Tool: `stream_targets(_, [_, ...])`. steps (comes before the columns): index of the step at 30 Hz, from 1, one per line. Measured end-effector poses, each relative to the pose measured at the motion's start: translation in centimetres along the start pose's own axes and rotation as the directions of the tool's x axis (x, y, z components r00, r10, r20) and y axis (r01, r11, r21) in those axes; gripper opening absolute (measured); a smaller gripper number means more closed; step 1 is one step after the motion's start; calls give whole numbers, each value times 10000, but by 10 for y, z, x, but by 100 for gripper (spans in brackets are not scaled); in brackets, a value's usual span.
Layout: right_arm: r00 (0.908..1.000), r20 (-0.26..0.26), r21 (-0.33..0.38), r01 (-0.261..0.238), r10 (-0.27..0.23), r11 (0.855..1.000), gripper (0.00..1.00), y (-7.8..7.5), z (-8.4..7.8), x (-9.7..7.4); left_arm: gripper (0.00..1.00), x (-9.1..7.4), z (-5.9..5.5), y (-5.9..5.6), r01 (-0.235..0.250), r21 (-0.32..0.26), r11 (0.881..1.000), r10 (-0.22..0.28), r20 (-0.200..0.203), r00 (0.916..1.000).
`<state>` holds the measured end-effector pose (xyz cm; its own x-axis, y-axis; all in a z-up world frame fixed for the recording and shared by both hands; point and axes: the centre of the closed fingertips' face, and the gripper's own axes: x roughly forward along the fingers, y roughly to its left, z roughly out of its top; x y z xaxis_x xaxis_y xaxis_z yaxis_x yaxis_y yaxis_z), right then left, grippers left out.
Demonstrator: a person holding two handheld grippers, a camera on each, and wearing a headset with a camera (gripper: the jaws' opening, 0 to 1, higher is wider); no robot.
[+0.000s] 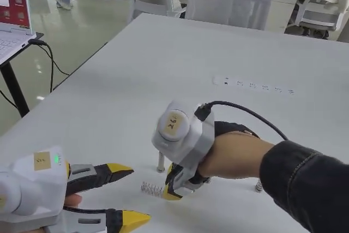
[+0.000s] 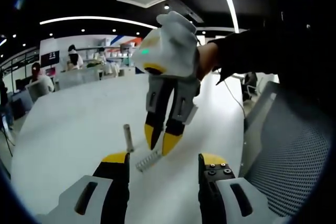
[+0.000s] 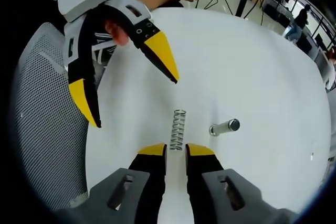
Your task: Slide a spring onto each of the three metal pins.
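Spring [image 1: 153, 189] is seen lying flat on the tabletop [image 1: 163, 69], at 6 o'clock of an upright pin [image 1: 161, 162] just beside it. Its near end is set between the close-drawn jaws of the right hand-held gripper [image 3: 176, 148], though whether it is pinched cannot be told. With only the end coil between the jaws, the spring could be flicked away or bent by an off-centre squeeze, and the pin could be knocked over as the spring is carried across. The left hand-held gripper [image 1: 130, 195], spread wide at 8 o'clock, is apart from the pin, so nothing steadies it.
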<state>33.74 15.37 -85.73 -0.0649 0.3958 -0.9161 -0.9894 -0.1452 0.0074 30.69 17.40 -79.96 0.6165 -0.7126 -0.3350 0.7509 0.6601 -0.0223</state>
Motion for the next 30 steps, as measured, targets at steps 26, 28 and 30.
stream_targets(26, [9996,-195,-134,216,-218,9997,8,2,-2,5,46,-1,0,0,-31,20,10000,31,-89,10000])
stream_targets(28, [9996,-184,-129,213,-216,9997,8,3,-2,2,46,0,1,-1,-4,43,10000,5,-103,9999])
stream_targets(30, [9997,-149,-156,178,-180,9997,8,5,-1,-2,46,1,1,-2,34,67,10000,-33,-111,9999])
